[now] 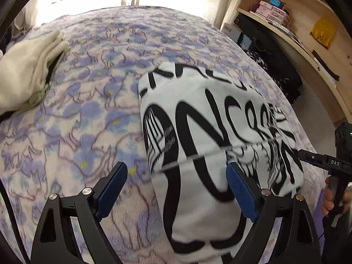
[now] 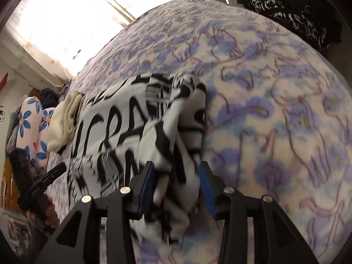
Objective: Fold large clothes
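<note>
A white garment with big black lettering (image 1: pixel 209 121) lies folded on the flowered bed blanket (image 1: pixel 88 110). My left gripper (image 1: pixel 176 167) stands wide open over its near left edge, one finger above the cloth and the other above the blanket, holding nothing. In the right wrist view the same garment (image 2: pixel 123 127) bunches up at its near right corner. My right gripper (image 2: pixel 177 165) stands partly open there, with the bunched cloth loose between its blue pads (image 2: pixel 206 187). The right tool's black body (image 1: pixel 334 162) shows at the left view's right edge.
A folded cream garment (image 1: pixel 26 66) lies at the far left of the bed. Wooden shelves (image 1: pixel 297 22) and a dark pile of clothes (image 1: pixel 275 66) stand to the right of the bed. Flowered pillows (image 2: pixel 30 121) lie at the left end. Bare blanket (image 2: pixel 275 110) stretches to the right.
</note>
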`<control>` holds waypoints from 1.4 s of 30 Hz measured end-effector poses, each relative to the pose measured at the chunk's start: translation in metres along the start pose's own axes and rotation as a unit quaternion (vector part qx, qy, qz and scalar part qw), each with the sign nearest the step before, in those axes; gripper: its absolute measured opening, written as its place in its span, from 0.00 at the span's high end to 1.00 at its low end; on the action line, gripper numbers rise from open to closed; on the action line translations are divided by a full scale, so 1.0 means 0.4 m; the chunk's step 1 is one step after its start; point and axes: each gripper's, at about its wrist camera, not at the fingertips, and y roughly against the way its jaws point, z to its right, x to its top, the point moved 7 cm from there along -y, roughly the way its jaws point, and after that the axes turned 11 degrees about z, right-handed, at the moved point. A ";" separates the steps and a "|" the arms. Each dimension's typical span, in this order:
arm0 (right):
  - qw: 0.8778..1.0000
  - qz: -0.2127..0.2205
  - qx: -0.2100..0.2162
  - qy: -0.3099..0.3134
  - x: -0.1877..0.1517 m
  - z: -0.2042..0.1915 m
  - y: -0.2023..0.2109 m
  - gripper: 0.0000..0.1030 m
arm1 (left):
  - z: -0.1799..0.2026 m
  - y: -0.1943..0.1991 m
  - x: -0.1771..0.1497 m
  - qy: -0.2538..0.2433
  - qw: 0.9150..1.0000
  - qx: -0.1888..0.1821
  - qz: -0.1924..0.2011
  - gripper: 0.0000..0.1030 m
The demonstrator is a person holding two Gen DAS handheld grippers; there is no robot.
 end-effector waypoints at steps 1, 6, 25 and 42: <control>1.000 -0.004 0.002 0.005 -0.016 -0.004 0.005 0.58 | 0.003 0.001 -0.016 -0.001 1.000 -0.008 -0.009 0.13; 1.000 -0.018 0.003 0.018 -0.043 -0.031 -0.017 0.54 | 0.028 -0.007 -0.047 -0.013 1.000 -0.008 -0.006 0.13; 0.992 0.056 -0.065 0.096 0.039 -0.072 -0.060 0.79 | 0.072 -0.057 -0.046 -0.024 1.000 0.012 0.011 0.09; 0.981 0.088 -0.088 0.147 0.073 -0.184 -0.222 0.98 | 0.180 -0.083 0.033 -0.072 0.994 0.035 0.080 0.32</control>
